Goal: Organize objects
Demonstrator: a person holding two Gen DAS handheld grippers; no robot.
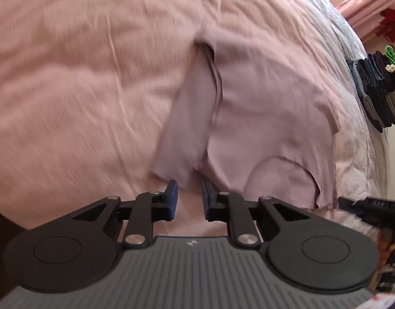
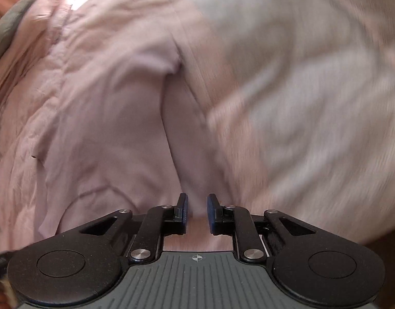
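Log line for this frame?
left gripper: open, empty | right gripper: open, empty | shirt: lying on bed

Soft daylight from upper corners; heavy motion blur on bedding; fisheye edges bent.

Bed with pink cover, garment and folded stack lying on it.

The bed (image 1: 68, 77) is spread with a wrinkled pink cover; a paler, patterned layer of bedding (image 1: 352, 154) shows along its right edge in the left wrist view. A mauve garment (image 1: 261, 118) lies folded flat on the cover, one sleeve doubled across the body, neckline toward the camera. Well apart from it, at the bed's right edge, sits a stack of folded dark clothes (image 1: 375, 87). Both views are motion-blurred.
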